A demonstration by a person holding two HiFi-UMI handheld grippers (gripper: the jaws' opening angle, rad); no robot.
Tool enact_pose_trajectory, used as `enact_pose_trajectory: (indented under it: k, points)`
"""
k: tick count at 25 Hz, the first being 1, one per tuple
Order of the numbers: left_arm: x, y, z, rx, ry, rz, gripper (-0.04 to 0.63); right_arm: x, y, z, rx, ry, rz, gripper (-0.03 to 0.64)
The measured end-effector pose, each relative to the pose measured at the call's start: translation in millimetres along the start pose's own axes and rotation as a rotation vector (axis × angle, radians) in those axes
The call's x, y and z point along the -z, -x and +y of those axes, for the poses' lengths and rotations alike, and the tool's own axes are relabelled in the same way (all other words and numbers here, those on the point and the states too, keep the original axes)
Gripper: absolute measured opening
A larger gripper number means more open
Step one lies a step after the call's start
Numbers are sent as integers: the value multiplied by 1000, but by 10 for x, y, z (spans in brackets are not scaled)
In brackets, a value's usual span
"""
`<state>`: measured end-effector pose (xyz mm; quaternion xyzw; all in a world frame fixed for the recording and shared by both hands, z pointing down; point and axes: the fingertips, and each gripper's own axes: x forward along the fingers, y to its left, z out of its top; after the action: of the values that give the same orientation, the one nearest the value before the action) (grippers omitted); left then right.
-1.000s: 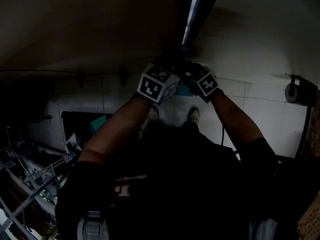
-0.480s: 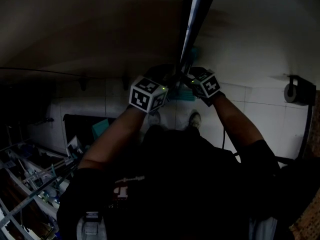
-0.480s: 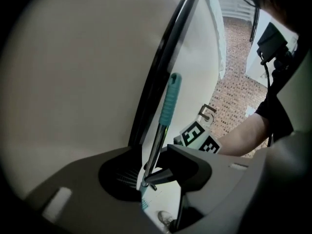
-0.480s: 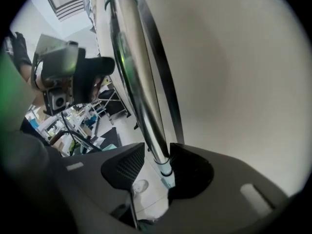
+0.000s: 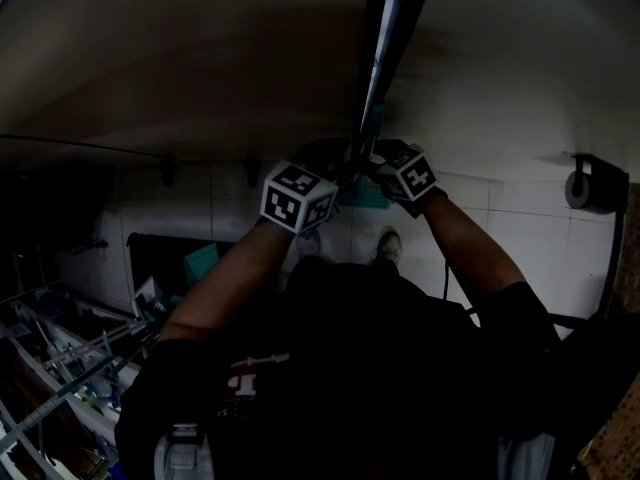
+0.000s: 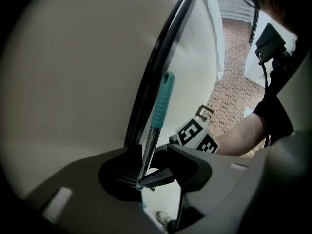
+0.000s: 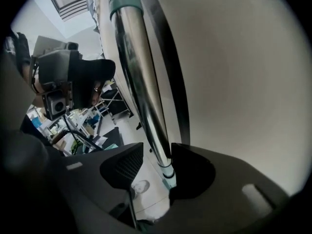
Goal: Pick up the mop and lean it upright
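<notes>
The mop handle (image 5: 385,48), a chrome pole with a teal grip (image 6: 162,101), rises against the pale wall (image 5: 200,68). What looks like its teal head (image 5: 365,196) shows low down near the person's shoes (image 5: 388,240). My left gripper (image 5: 345,163) is open with the pole (image 6: 147,147) passing between its jaws. My right gripper (image 5: 378,156) faces it from the other side. Its jaws are opening, and the pole (image 7: 141,82) rests against the right jaw with a gap to the left pad. Seen along the jaws, the left gripper (image 6: 141,177) and right gripper (image 7: 156,165) both straddle the pole.
A paper roll on a holder (image 5: 585,183) hangs at the right. A metal rack with clutter (image 5: 60,368) fills the lower left, beside a dark opening (image 5: 160,258). The floor is white tile (image 5: 520,238).
Both marker cubes have sunk a little, the left one also drifting left. The pole has stood slightly steeper against the wall for the last half second.
</notes>
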<state>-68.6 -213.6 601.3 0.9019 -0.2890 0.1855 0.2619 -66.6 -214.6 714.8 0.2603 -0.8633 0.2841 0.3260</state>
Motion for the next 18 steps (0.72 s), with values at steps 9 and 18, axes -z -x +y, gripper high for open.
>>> enact_pose_trajectory:
  k: [9, 18]
  points:
    - [2, -48, -44, 15, 3, 9, 140, -99, -52, 45, -22, 8, 7, 212]
    - [-4, 15, -30, 10, -1, -6, 140, -45, 18, -37, 6, -29, -25, 210]
